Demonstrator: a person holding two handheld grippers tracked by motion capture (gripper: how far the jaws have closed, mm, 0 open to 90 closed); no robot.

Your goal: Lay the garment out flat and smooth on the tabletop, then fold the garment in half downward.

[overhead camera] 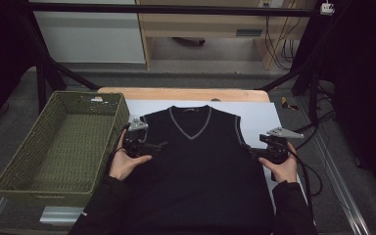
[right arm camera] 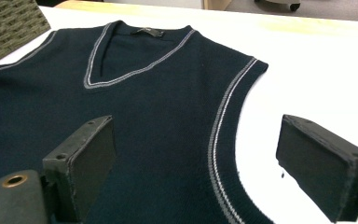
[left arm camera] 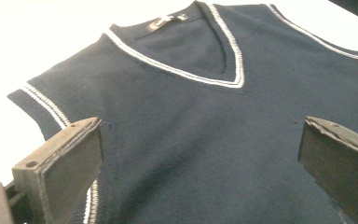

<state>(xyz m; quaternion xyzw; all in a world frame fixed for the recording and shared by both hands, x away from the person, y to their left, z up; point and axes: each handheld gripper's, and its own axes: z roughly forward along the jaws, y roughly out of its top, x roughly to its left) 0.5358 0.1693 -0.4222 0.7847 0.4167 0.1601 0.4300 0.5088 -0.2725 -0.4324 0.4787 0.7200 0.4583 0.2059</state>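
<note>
A dark navy sleeveless V-neck vest (overhead camera: pixel 196 161) with pale trim lies flat, face up, on the white sheet (overhead camera: pixel 259 115) covering the table. My left gripper (overhead camera: pixel 161 145) hovers over the vest's left armhole, jaws wide open with nothing between them; in the left gripper view the vest (left arm camera: pixel 191 121) spreads between the two black pads (left arm camera: pixel 65 168). My right gripper (overhead camera: pixel 249 151) sits at the vest's right armhole edge, also open. In the right gripper view the striped armhole trim (right arm camera: pixel 223 126) runs between its pads (right arm camera: pixel 86 158), untouched.
A green woven basket (overhead camera: pixel 14 169), empty, stands at the left, close beside the left hand. The wooden table edge (overhead camera: pixel 186 93) runs behind the vest. Black frame poles (overhead camera: pixel 41 73) and cables (overhead camera: pixel 318 181) flank the table; a metal rail lies at the right.
</note>
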